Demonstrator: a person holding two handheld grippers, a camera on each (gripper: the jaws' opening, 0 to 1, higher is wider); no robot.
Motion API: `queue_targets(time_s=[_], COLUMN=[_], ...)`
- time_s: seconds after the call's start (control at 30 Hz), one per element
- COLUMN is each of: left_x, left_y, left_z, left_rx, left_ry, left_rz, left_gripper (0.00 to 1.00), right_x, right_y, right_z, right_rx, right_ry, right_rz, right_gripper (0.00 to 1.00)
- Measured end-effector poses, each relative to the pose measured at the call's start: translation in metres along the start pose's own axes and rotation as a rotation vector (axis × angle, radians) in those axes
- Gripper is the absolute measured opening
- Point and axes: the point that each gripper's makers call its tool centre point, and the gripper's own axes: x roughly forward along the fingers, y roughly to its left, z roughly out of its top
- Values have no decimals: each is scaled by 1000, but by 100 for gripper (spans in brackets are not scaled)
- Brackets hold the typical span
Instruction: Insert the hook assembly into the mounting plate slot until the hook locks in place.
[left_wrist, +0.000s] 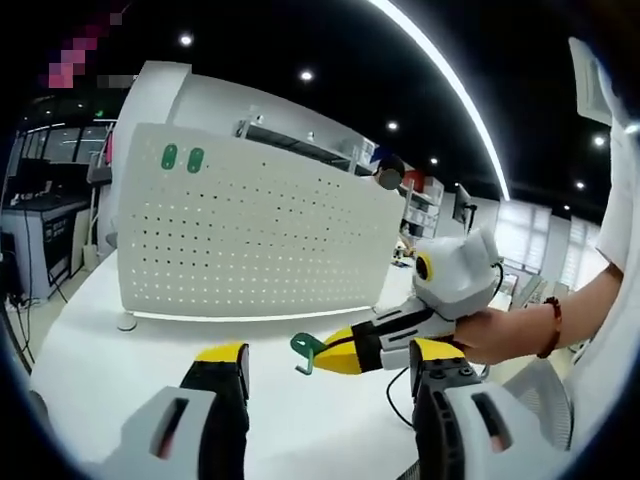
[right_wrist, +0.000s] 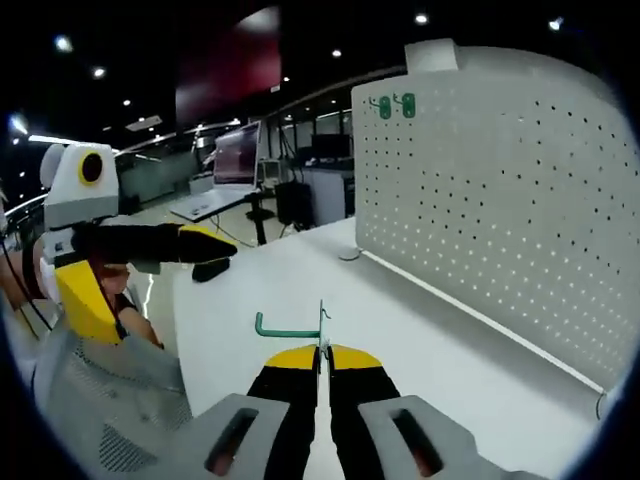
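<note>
- We hold the green hook in the right gripper, whose yellow-tipped fingers are pressed together on its flat back plate; the hook sits above the white table, well apart from the perforated mounting plate.
- We judge the hook light and stiff (thin bent wire on a small tab), likely slippery in a narrow pinch, so the back plate is the sound place to grip, leaving the wire free.
- In the right gripper view its long axis lies across the fingers, the arm running left and ending in an upturned tip.
- In the left gripper view the hook points left, toward the mounting plate.
- The left gripper stands wide open, holding nothing.
- Two green pieces already sit near the plate's upper corner.
</note>
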Motion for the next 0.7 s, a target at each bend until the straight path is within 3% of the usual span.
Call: queue_targets(time_s=[0.33,0.7], left_x=[0,3], left_y=[1,0], left_z=[2,9], left_rx=[-53,-105], left_ry=[-27,-66], left_rz=[-2,-18], left_gripper=[65,55], right_x=[-9,-13], right_y=[9,21], right_z=[21,46], right_rx=[-5,-26], right_ry=[-82,-166], right_rz=[2,34], right_gripper=[2,2])
